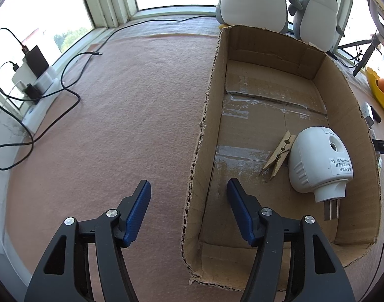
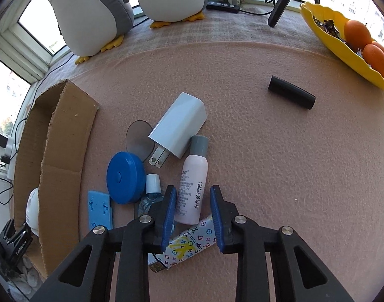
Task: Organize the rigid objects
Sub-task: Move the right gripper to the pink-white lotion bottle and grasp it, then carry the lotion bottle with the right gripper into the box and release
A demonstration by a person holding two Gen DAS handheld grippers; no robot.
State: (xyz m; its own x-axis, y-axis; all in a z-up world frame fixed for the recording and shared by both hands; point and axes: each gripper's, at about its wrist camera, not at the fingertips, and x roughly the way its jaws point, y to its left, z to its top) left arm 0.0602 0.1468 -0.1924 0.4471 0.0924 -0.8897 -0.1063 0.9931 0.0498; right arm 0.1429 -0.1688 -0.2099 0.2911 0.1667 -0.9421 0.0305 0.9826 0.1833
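Your left hand-held gripper (image 1: 188, 205): jaws apart, empty, straddling the cardboard box (image 1: 204, 130) wall | right hand-held gripper (image 2: 193, 214): jaws apart around the pink bottle (image 2: 193, 188), likely next pick.

Left gripper (image 1: 189, 188) at lower centre of frame, blue-padded jaws spread wide, nothing between them. Right gripper (image 2: 193, 195) at lower centre, jaws parted more narrowly, pads (image 2: 169, 214) angled inward, gripping nothing.
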